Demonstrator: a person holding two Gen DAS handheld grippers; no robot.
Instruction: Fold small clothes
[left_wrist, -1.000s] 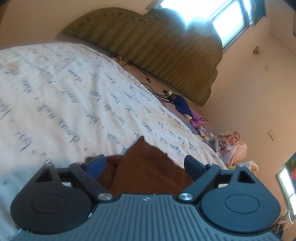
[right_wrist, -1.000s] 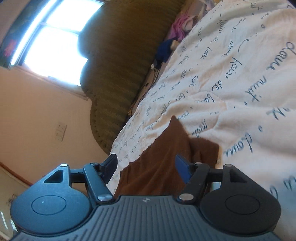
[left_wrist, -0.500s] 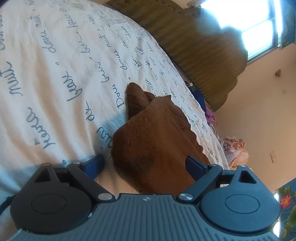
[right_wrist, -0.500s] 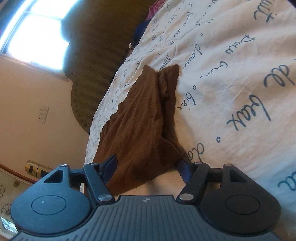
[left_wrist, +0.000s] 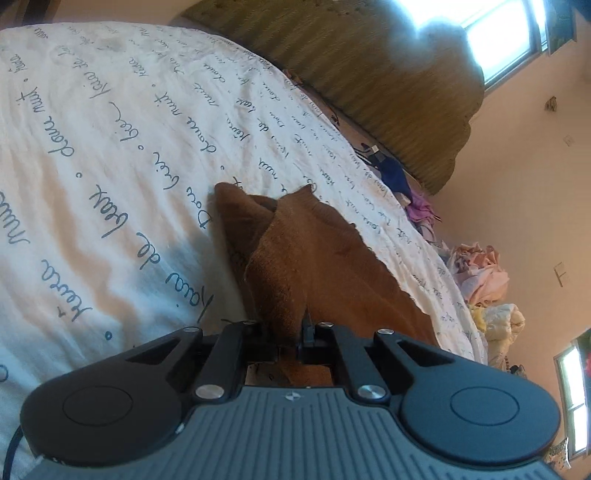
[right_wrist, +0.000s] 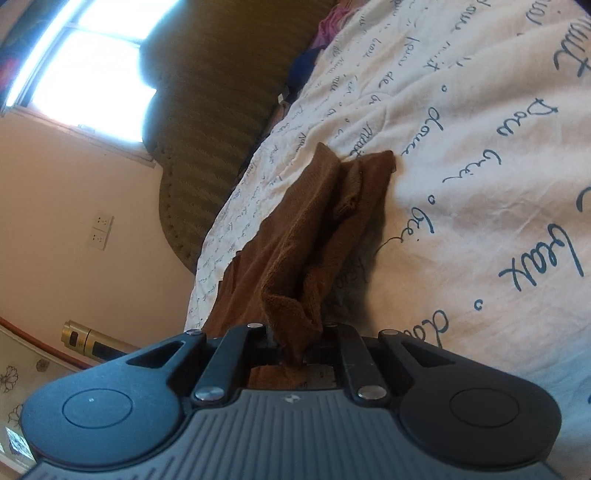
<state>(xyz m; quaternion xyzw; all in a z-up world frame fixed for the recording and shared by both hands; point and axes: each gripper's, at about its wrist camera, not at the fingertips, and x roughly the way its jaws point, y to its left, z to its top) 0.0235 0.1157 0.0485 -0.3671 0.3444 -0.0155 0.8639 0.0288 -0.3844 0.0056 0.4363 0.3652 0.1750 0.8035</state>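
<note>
Left gripper (left_wrist: 291, 334) clamped on the near edge of the brown cloth (left_wrist: 314, 258); jaws have just been closing, cloth bunched between them, pads hidden under the fabric; right gripper (right_wrist: 295, 345) likewise pinched on a gathered wad of the same brown cloth (right_wrist: 314, 229), jaws have just been closing too. Both grips sit at the end of the cloth nearest the cameras, probably one corner each, so the near edge can be lifted as one and carried over the far end for a fold. Cloth lies on the bed sheet (left_wrist: 110, 166), white with blue handwriting print, running away from the grippers toward the headboard (left_wrist: 369, 74); far end shows two loose points, one part already lying doubled over another, so it looks partly folded or rumpled, cannot tell which. The bare sheet beside it gives a flat place to lay the fold. Pile of other clothes (left_wrist: 476, 273) at the bed's far side near the wall, likely waiting their turn; window (right_wrist: 92, 62) bright behind the headboard.
</note>
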